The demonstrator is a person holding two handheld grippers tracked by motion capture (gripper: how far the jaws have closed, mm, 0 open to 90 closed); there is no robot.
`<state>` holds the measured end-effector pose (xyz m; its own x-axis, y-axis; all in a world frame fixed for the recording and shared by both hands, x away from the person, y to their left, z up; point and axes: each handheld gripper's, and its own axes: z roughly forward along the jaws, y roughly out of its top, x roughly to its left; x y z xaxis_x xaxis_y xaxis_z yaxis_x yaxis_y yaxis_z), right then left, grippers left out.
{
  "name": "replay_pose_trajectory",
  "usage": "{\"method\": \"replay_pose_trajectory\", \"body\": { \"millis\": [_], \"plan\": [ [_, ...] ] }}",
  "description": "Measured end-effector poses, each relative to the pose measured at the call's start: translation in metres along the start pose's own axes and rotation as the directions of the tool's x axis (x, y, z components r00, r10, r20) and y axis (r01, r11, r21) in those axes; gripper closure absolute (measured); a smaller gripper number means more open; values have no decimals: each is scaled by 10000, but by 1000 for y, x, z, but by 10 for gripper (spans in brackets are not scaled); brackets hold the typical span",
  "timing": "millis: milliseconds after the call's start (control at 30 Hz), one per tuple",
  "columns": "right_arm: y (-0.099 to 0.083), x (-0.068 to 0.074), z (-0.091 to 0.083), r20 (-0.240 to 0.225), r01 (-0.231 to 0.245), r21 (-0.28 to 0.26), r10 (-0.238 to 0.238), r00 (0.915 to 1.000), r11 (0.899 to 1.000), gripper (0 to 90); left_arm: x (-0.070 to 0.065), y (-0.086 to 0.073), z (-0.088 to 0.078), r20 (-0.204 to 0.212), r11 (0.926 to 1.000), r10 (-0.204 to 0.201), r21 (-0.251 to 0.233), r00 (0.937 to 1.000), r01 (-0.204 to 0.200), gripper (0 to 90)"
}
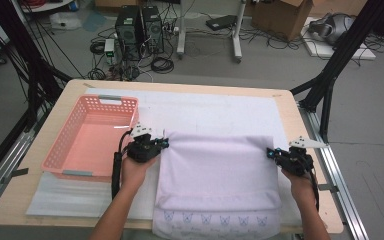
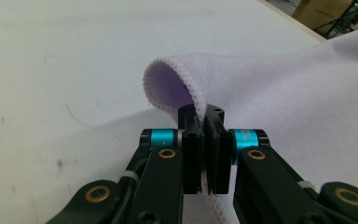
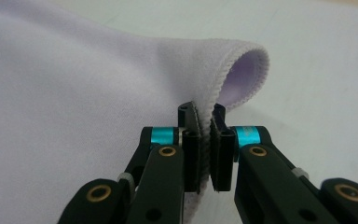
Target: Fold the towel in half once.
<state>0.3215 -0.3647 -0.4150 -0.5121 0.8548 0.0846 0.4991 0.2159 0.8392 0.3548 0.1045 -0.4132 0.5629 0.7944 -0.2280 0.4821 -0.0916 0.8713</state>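
A pale lilac towel lies across the white mat, its near hem printed with small blue figures. My left gripper is shut on the towel's far left corner; in the left gripper view the stitched edge curls up out of the closed jaws of the left gripper. My right gripper is shut on the far right corner, where the hem loops above the pinched jaws of the right gripper. Both corners are lifted a little off the mat.
A pink plastic basket stands at the table's left, close beside my left hand. The white mat stretches beyond the towel toward the far edge. Black frame posts rise at the table's right.
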Motion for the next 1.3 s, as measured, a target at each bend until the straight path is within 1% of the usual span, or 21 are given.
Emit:
{"method": "replay_pose_trajectory", "body": {
  "millis": [100,133,267,333,467,600,700,733,767,800,833,900,967,1000,1033,1067,1100,1167,1200,1233,1300],
  "plan": [
    [15,-9,5,291,66,-168,-61,9996,9998,857,3,15,11,-37,9996,196,-186,9998,-196,860],
    [20,-13,7,388,141,-195,-133,9992,9997,856,4,19,14,-34,9998,126,-171,9999,-127,860],
    [34,-23,15,610,65,-322,-45,9981,9995,856,13,29,28,-143,9994,-170,-288,9998,166,859],
    [39,-27,20,699,4,-390,24,9975,9992,856,18,29,33,-195,9976,-380,-595,9991,368,860],
    [45,-32,33,747,-209,-482,245,9969,9986,856,28,25,42,-310,9978,-576,-342,9979,566,860],
    [50,-34,46,940,-308,-415,346,9950,9987,856,32,25,45,-432,9973,-498,-565,9978,473,859],
    [53,-35,53,999,-371,-361,405,9942,9987,842,32,23,47,-615,9986,-388,-388,9973,365,833],
    [53,-33,55,1059,-343,-354,379,9937,9988,825,33,22,48,-626,9984,-515,-285,9967,498,791],
    [52,-32,56,1104,-412,-328,446,9929,9986,754,33,21,47,-598,9977,-666,-169,9960,657,718],
    [52,-32,56,1118,-625,-297,654,9916,9976,657,32,21,47,-581,9970,-775,-108,9953,770,660],
    [51,-32,56,1090,-844,-253,866,9903,9961,626,31,19,46,-506,9974,-723,-109,9961,718,620],
    [50,-33,54,1015,-948,-82,951,9903,9955,595,28,16,43,-425,9971,-729,-234,9964,720,568],
    [50,-32,50,948,-998,135,981,9906,9949,578,24,11,39,-302,9961,-845,-276,9960,837,523],
    [50,-31,48,858,-1017,208,996,9913,9946,574,23,8,37,-196,9963,-836,-227,9963,831,517],
    [51,-30,45,835,-971,245,947,9920,9950,572,22,7,37,-43,9959,-903,40,9959,903,519],
    [51,-28,43,795,-918,301,892,9928,9953,572,20,6,36,131,9959,-861,282,9962,857,519],
    [51,-26,40,731,-881,374,852,9937,9954,570,18,5,33,134,9968,-726,346,9973,721,524],
    [51,-22,35,567,-819,588,786,9953,9949,568,12,0,26,272,9969,-726,-279,9970,734,570],
    [49,-19,32,543,-771,508,744,9957,9957,589,11,-2,22,310,9965,-760,-328,9966,770,575],
    [46,-18,29,374,-747,481,730,9966,9960,599,10,-5,20,385,9969,-731,-267,9966,741,575],
    [38,-16,25,182,-818,729,806,9966,9940,594,7,-14,14,536,9963,-817,-238,9952,830,575]
  ]
}}
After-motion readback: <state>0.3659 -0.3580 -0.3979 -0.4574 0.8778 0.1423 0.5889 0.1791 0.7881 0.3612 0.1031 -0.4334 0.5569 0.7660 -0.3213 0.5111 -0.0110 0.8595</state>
